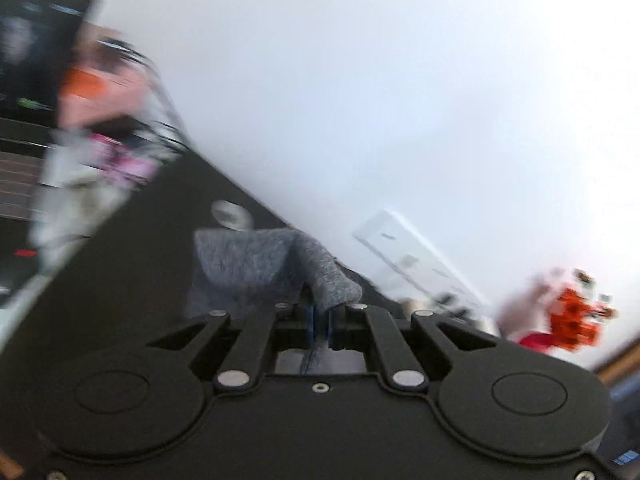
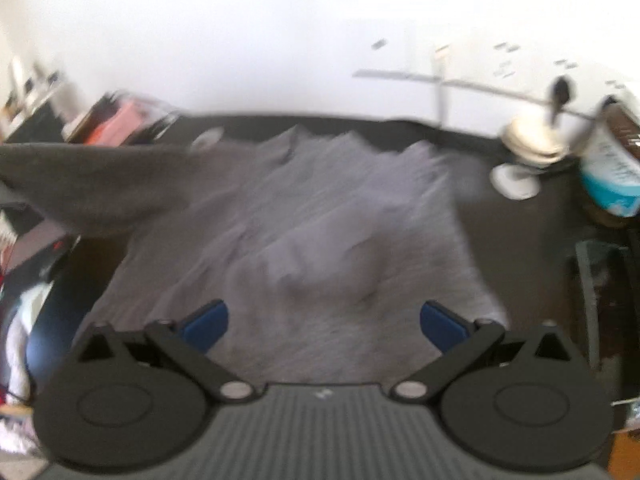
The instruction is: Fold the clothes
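Note:
A grey knitted garment [image 2: 304, 220] lies spread and rumpled over a dark table [image 2: 532, 232] in the right wrist view. One part of it [image 2: 92, 188] is lifted at the left, raised off the table. My left gripper [image 1: 322, 320] is shut on a fold of the grey garment [image 1: 324, 276], which hangs up out of the blue pads while the view tilts steeply. My right gripper [image 2: 323, 326] hovers above the near part of the garment, wide open, blue pads [image 2: 208, 324] far apart and nothing between them. Both views are motion-blurred.
A white wall stands behind the table. Pink and orange items [image 2: 116, 124] are stacked at the back left. A stack of pale plates [image 2: 532, 140], a white dish [image 2: 516, 184] and a blue-white pack [image 2: 612, 176] crowd the right end. A white box [image 1: 416, 256] lies by the wall.

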Demonstrator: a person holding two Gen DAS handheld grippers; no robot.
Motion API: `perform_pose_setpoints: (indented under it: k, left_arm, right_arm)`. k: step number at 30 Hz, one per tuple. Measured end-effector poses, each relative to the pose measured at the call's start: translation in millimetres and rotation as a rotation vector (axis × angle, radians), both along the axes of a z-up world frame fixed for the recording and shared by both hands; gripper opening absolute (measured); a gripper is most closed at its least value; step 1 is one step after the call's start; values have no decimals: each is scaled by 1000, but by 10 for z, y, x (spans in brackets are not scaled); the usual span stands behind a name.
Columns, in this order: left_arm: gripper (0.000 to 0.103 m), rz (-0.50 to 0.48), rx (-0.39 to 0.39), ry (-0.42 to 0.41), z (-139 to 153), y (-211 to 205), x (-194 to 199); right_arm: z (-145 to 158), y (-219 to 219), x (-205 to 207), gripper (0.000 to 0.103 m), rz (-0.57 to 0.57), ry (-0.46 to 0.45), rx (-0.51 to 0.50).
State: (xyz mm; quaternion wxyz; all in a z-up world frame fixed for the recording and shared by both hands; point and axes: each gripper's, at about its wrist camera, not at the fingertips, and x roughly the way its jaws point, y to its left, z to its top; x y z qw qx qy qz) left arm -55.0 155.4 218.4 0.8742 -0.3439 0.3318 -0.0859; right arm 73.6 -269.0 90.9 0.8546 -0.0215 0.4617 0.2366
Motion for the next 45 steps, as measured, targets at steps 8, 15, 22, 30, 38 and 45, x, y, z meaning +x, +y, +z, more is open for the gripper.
perform_pose_setpoints:
  k: [8, 15, 22, 30, 38, 45]
  left_arm:
    - [6, -257, -83, 179, -989, -1233, 903]
    - [54, -400, -31, 355, -1682, -1741, 1188]
    - [81, -191, 64, 190, -1368, -990, 849]
    - [84, -77, 509, 299, -1742, -801, 483]
    - [102, -130, 614, 346, -1910, -921, 270]
    - [103, -118, 604, 375, -1956, -820, 257]
  right_arm:
    - [-195, -389, -110, 102, -141, 34, 17]
    - [-424, -389, -326, 102, -140, 73, 4]
    - [-404, -197, -467, 101, -61, 14, 60]
    - [-653, 137, -332, 84, -145, 106, 251]
    - [-728, 790, -361, 84, -30, -151, -134]
    - [-862, 871, -248, 23, -57, -104, -300]
